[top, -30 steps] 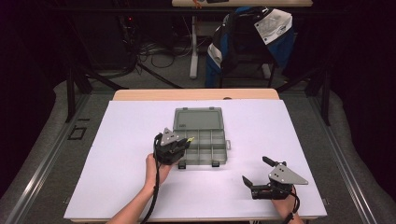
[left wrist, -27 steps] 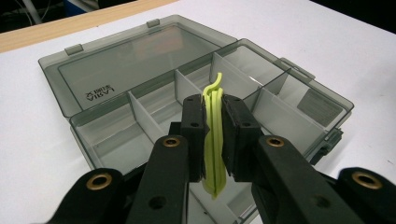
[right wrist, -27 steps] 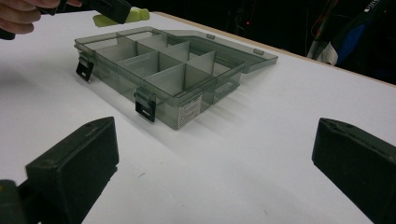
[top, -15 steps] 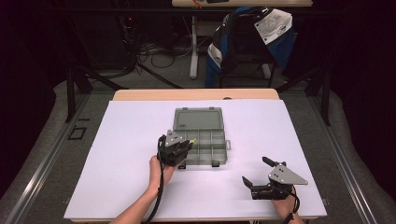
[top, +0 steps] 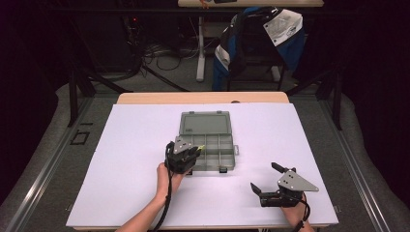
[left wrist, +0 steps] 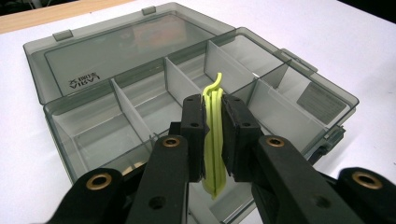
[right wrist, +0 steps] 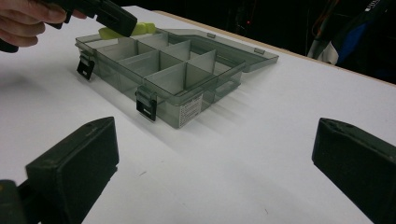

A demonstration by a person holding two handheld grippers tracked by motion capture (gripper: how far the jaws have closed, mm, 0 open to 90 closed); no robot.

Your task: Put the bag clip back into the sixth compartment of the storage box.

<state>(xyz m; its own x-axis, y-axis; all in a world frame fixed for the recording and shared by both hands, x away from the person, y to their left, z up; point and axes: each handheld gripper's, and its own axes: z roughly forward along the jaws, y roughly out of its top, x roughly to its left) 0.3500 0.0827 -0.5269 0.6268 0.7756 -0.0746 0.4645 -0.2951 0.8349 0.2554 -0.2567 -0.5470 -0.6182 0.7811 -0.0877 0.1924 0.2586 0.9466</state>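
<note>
Yellow-green cable tie bundle (left wrist: 214, 140): clamped in left hand-held gripper (left wrist: 213, 135) above compartment box (left wrist: 299, 88); lower squarely between dividers. Right hand-held gripper (top: 269, 180): released.

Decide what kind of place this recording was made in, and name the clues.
Probably a lab or workshop set up for recording: a white-covered table on a dark floor, loose cables behind it, and hand-held tongs working at a compartment box.
</note>
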